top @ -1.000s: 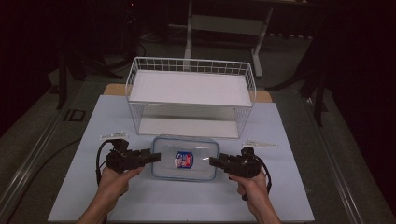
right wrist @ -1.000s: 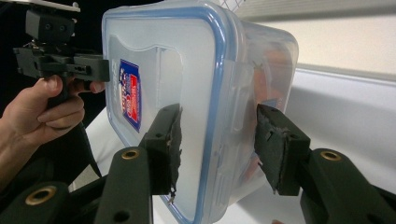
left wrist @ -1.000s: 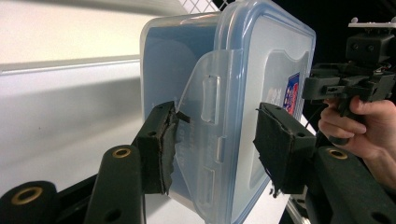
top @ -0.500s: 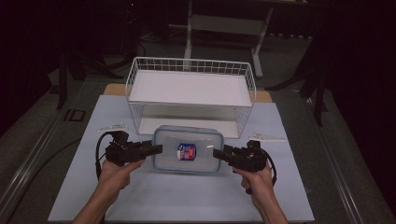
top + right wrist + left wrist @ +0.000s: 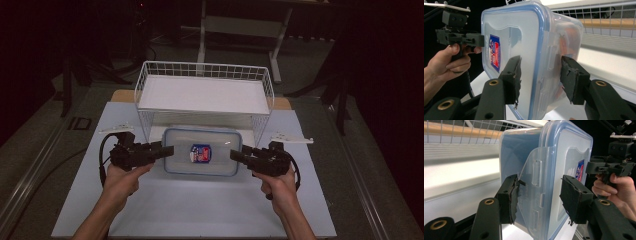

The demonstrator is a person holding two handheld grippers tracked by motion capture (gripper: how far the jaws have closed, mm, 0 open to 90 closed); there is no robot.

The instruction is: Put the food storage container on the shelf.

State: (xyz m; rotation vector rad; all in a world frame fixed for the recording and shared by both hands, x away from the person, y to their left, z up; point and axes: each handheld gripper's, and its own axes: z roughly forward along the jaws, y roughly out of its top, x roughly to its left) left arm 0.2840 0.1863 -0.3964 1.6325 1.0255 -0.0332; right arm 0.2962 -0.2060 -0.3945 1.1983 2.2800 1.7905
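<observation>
Container carried between two hand-held grippers toward the wire rack

Left hand-held gripper (image 5: 167, 149) and right hand-held gripper (image 5: 235, 154) each straddled an end of the lidded container (image 5: 202, 151), seemingly clamped, keeping it level before the wire rack (image 5: 205, 95)

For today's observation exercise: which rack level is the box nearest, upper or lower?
The lower level, beneath the white shelf; the box sits at its opening.

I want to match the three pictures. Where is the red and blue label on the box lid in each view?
High view: label at the middle of the lid, between the grippers.
Left gripper view: label at the right, on the lid's far edge.
Right gripper view: label left of centre.
Shared landmark: wire basket.
</observation>
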